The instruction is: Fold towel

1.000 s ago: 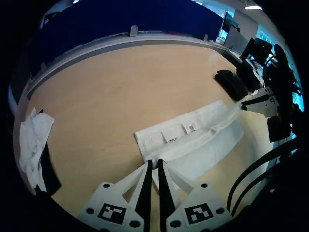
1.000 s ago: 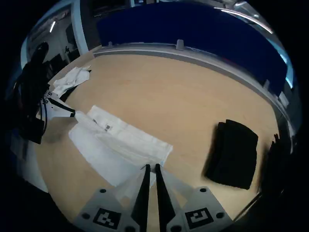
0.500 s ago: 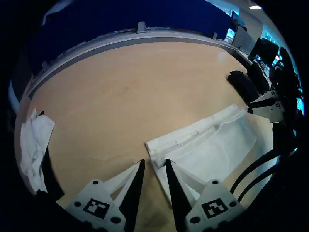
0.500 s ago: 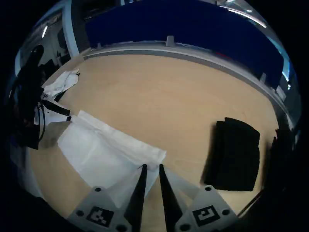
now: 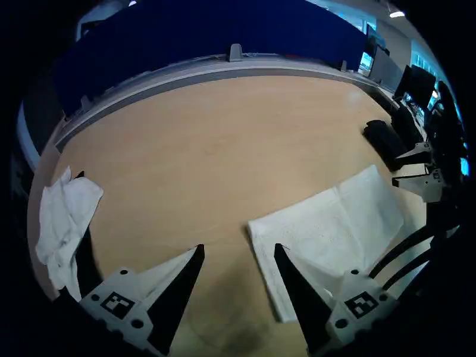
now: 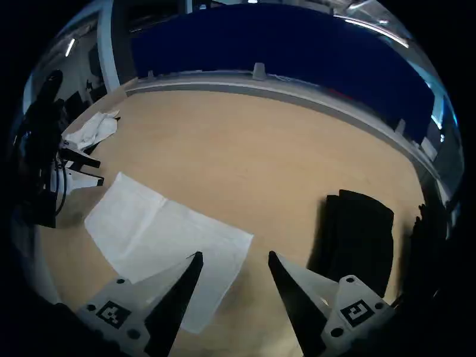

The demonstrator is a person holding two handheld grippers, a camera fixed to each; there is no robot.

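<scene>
A white towel (image 5: 333, 229) lies folded flat on the wooden table (image 5: 208, 149). In the left gripper view my left gripper (image 5: 238, 256) is open, its fingers spread wide just above the towel's near corner, holding nothing. My right gripper (image 5: 416, 172) shows at the towel's far end, open. In the right gripper view the same towel (image 6: 160, 238) lies flat to the left, and my right gripper (image 6: 234, 262) stands open over its near corner. The left gripper (image 6: 77, 169) shows beyond the towel's far edge, open.
A crumpled white cloth (image 5: 62, 223) lies over something black at the table's left edge, seen too as the cloth (image 6: 95, 128) far left. A folded black cloth (image 6: 357, 235) rests at the right. A blue partition (image 5: 208, 30) backs the table.
Both grippers went from shut on the towel's raised edge to open. The folded-over layer dropped and the towel now lies flat. Both grippers pulled back slightly.
</scene>
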